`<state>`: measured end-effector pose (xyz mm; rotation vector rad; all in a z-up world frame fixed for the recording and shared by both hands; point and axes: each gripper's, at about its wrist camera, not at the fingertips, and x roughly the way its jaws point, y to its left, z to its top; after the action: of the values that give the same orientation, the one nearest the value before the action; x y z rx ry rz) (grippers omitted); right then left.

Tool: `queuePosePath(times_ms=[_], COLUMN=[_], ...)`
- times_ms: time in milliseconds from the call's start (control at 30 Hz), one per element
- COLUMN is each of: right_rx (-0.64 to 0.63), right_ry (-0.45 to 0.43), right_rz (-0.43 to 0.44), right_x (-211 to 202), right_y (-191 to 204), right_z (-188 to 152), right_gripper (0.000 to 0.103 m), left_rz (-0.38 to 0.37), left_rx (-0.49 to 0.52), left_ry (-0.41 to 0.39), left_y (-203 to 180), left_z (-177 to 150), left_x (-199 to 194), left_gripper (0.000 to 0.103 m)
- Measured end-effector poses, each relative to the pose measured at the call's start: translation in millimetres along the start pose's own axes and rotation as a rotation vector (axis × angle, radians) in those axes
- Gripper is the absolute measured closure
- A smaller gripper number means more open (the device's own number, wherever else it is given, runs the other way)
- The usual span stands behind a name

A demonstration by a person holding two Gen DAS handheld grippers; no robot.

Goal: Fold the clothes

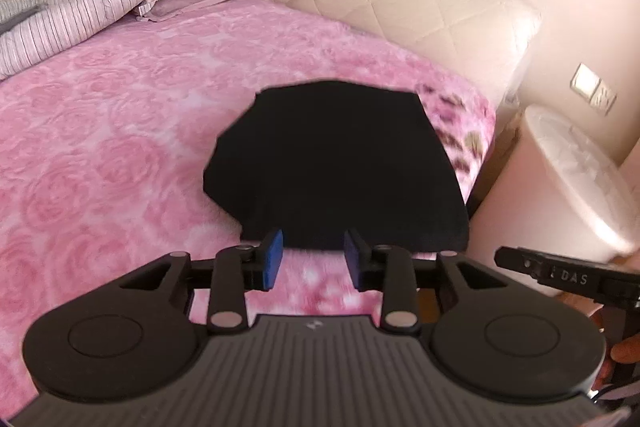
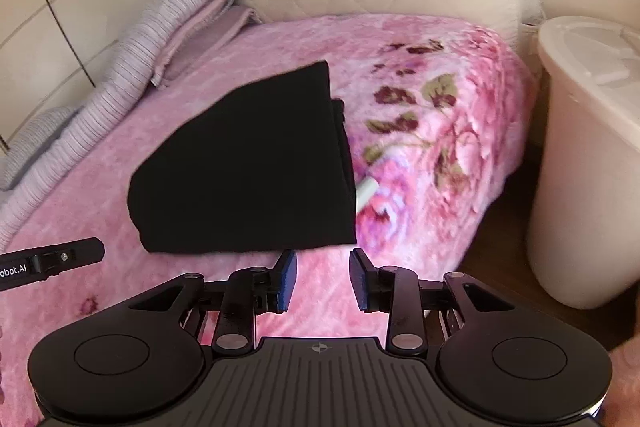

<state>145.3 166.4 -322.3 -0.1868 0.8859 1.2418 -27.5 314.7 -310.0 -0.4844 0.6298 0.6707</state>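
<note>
Black garment (image 1: 336,167) lies on the bed (image 1: 120,131), already in a compact folded block: stacked layers are visible along its right edge in the right wrist view (image 2: 248,163). It sits just ahead of both sets of fingertips, near the bed's right-hand corner.

Left hand-held gripper (image 1: 314,257): jaws parted, nothing between the pads, held just short of the garment's near edge, no contact seen. Right hand-held gripper (image 2: 323,279): likewise released and empty, the garment's near right corner just ahead and slightly left of it. Each gripper's finger is seen from the side in the other's view.

Step in hand, as a judgement: the scene fits two stages. Either the block has been folded to its final size and the grippers are clear of it, or one more fold or a tidy-up of the near edge is about to be taken. The pictures do not settle which.

If a further fold is wanted, both near corners would need to be pinched through all layers at once; the stacked right edge is likely to slip apart if only the top layer is taken.

A small white object (image 2: 366,189) lies on the blanket touching the garment's right edge; what it is cannot be told. A white bin (image 2: 592,155) stands beside the bed to the right.
</note>
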Motion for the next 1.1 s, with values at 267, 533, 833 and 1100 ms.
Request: queuePosePath(times_ms=[267,533,833,1100], right_rx=[0.099,0.066,0.018,0.065], right_ry=[-0.060,-0.032,-0.081,-0.138], right_rz=[0.084,0.120,0.225,0.127], right_x=[54,139,180,161], right_y=[-37,-46,-45,-58], right_z=[65,128,134,125], right_gripper=[0.051,0.050,0.094,0.095], left_rz=[-0.083,-0.149,-0.290,-0.294], left_rx=[-0.076,-0.244,-0.189,-0.011], left_ry=[-0.021,0.108,0.074,-0.010], left_y=[39,73,69,40], left_z=[48,89,88,94], left_x=[46,149,194,200], left_gripper=[0.059,0.058,0.089,0.093])
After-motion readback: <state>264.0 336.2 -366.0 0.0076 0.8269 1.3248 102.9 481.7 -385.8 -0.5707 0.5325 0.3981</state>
